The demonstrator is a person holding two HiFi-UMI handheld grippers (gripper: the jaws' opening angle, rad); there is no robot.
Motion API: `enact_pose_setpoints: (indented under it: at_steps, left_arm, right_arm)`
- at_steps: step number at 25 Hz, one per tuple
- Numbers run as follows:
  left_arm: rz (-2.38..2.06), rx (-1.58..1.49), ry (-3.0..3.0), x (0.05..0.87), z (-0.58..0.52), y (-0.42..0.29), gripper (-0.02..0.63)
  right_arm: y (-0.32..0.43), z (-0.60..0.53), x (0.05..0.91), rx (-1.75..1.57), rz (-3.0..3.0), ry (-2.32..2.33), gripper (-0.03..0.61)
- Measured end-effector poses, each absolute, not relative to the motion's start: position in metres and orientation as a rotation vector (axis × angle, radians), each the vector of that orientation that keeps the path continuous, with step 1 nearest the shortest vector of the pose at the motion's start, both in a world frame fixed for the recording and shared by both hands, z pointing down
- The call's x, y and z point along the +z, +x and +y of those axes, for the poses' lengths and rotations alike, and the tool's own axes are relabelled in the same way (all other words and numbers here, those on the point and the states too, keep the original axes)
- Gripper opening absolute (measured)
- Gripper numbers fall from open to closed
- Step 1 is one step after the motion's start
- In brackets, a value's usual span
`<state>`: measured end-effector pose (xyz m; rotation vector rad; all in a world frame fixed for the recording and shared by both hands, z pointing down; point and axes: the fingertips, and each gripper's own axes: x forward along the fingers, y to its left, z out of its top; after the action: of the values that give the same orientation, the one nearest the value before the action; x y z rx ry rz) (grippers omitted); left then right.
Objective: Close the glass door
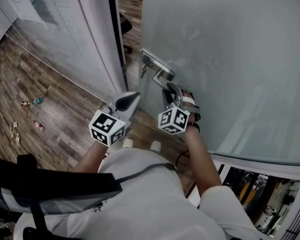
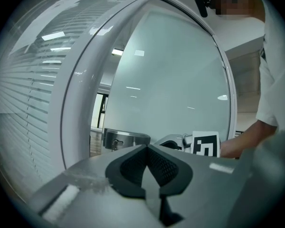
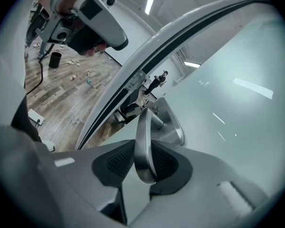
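Observation:
The frosted glass door [image 1: 230, 49] stands ajar, with a narrow gap between its edge and the white frame [image 1: 102, 44]. Its metal lever handle [image 1: 160, 74] sits on a steel lock plate. My right gripper [image 1: 171, 90] is shut on that lever. In the right gripper view the lever [image 3: 143, 127] runs between the black pads of the right gripper [image 3: 143, 145], which press on both its sides. My left gripper [image 1: 127, 101] hangs to the left of the handle, near the door's edge. Its tips [image 2: 146, 147] meet with nothing between them. Beyond them show the lock plate [image 2: 126, 139] and the door [image 2: 175, 89].
A partition with white blinds [image 1: 60, 19] runs along the left beyond the frame. Small bits of litter [image 1: 30, 104] lie on the wooden floor at left, and a black bin [image 3: 55, 60] stands farther off. Shelves with goods [image 1: 260, 189] show at lower right.

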<state>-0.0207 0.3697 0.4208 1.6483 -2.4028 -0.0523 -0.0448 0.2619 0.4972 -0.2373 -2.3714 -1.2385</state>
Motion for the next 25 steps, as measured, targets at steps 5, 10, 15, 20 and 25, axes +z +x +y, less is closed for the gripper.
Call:
enact_pose_setpoints:
  at_steps: [5,10,15,20,25]
  left_arm:
    - [-2.397,-0.066,1.669,0.419,0.371,-0.012,0.001]
    - [-2.398,-0.073,1.678,0.417,0.377,-0.006,0.001]
    - [-2.406,-0.071,1.671,0.416,0.386,-0.009,0.0]
    - [-2.413,-0.071,1.66,0.417,0.395,-0.012,0.002]
    - [-2.41,-0.069,1.654,0.419,0.402,-0.012,0.002]
  right_arm:
    - [-0.037,0.27,0.497,-1.265,-2.372,-0.225,0.106]
    - [-0.029,0.278,0.495,-1.269,-2.388,-0.205,0.109]
    - [-0.022,0.288,0.494,-1.267,-2.403,-0.204,0.114]
    - [-0.016,0.298,0.497,-1.26,-2.418,-0.185,0.115]
    - [-0.011,0.307,0.507,-1.166,-2.475,-0.144,0.104]
